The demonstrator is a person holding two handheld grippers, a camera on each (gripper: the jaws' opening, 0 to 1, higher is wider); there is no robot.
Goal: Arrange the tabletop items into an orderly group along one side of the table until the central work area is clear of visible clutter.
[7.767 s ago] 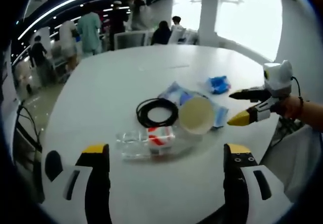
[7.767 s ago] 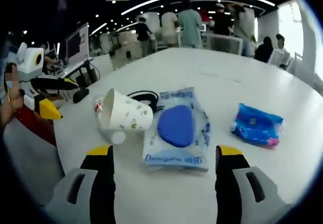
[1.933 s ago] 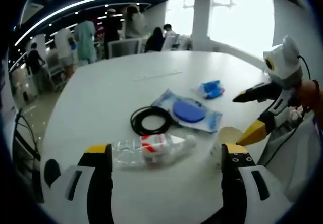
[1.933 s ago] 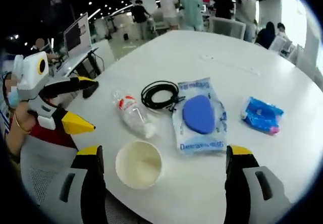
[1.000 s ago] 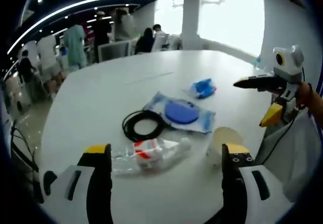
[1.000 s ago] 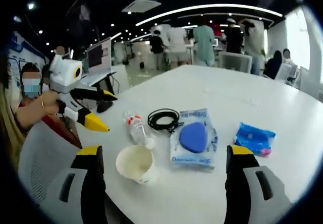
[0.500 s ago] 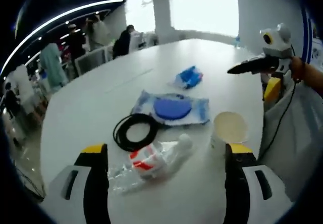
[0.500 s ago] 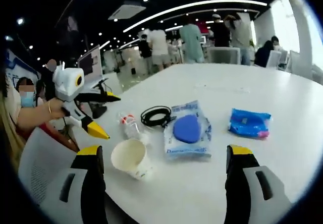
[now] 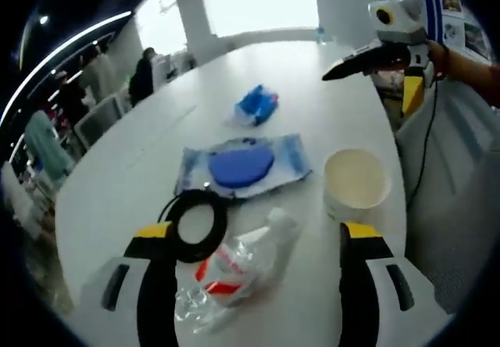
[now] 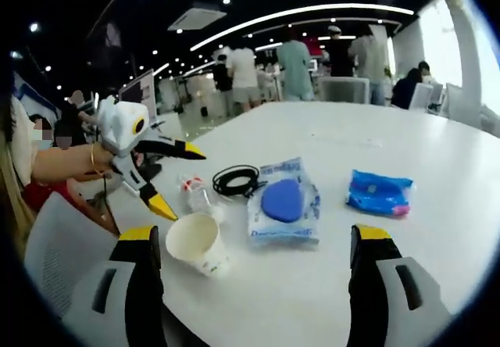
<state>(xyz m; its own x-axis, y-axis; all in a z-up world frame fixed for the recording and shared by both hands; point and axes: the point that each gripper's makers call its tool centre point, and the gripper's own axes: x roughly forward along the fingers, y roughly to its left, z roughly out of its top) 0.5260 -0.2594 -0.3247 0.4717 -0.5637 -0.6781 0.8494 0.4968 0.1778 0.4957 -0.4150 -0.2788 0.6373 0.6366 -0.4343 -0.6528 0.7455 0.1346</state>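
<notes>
A white paper cup (image 9: 356,181) stands upright near the table's edge. A crushed clear bottle (image 9: 234,273) with a red label lies beside a black cable coil (image 9: 197,223). Further on are a clear packet holding a blue pad (image 9: 242,165) and a small blue packet (image 9: 256,105). My left gripper (image 9: 255,231) is open, low over the bottle. My right gripper (image 9: 367,93) hangs open above the table's edge, beyond the cup. In the right gripper view the left gripper (image 10: 190,187) hovers over the bottle (image 10: 197,193), next to the cup (image 10: 197,244); my right gripper (image 10: 255,234) holds nothing.
The round white table (image 10: 375,128) stretches bare behind the items. A white chair (image 10: 62,245) sits at the near edge. Several people stand by desks and chairs (image 10: 344,89) at the back of the room.
The cup, lying on its side at first, now stands upright by the edge. My left gripper has come in closer and lower over the bottle. My right gripper has drawn back.
</notes>
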